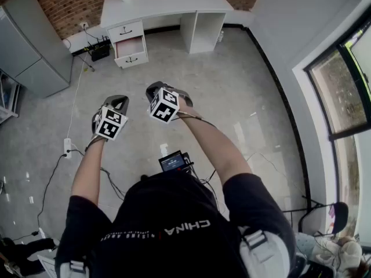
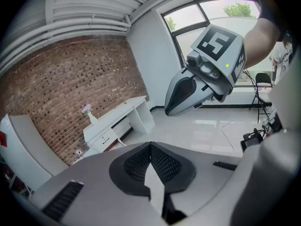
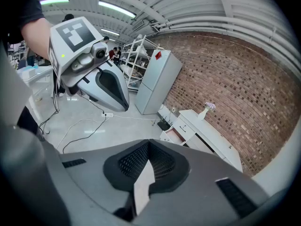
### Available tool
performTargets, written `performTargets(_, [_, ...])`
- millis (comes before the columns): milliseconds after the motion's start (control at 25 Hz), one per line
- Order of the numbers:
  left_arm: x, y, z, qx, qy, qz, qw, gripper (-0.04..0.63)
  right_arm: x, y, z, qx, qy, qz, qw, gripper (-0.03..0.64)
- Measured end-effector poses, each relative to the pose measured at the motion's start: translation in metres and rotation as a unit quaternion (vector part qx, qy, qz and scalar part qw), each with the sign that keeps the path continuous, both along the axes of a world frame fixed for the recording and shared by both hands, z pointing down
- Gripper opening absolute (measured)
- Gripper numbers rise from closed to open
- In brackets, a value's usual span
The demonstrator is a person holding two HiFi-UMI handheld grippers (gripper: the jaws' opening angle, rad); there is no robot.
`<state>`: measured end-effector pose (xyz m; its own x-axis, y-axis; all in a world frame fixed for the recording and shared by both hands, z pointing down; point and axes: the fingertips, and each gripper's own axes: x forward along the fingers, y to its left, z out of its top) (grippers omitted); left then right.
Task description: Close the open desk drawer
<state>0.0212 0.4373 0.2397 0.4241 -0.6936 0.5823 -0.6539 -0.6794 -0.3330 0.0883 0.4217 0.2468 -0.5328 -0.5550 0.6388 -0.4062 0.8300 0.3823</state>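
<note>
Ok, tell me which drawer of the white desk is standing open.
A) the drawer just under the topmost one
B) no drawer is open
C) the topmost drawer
A: in the head view the top drawer sits flush in the white desk with its handle showing, while the drawer below it is pulled out toward the room and shows its pinkish inside.

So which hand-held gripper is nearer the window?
Right. The right hand-held gripper is on the window's side; the left hand-held gripper sits beyond it, farther away.
</note>
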Motion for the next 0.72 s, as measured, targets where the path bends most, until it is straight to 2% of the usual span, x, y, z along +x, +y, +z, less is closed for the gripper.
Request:
performTargets(160, [-0.008,-0.005,-0.003,-0.008,0.001,-0.008,0.9999,0.012,-0.009,-0.014,-0.007,0.001,-0.014,0.001,1.000,0.015])
performTargets(400, [-0.003,-0.006,0.006,-0.011,-0.009,0.005,0.9999,0.012,-0.008,-0.015,-0.007,-0.008,-0.036,0.012,0.999,0.015])
performTargets(720, [0.006,-0.003,0.011,-0.020,-0.010,0.016,0.9996,0.012,-0.002,-0.010,-0.006,-0.009,-0.035,0.009,0.999,0.015])
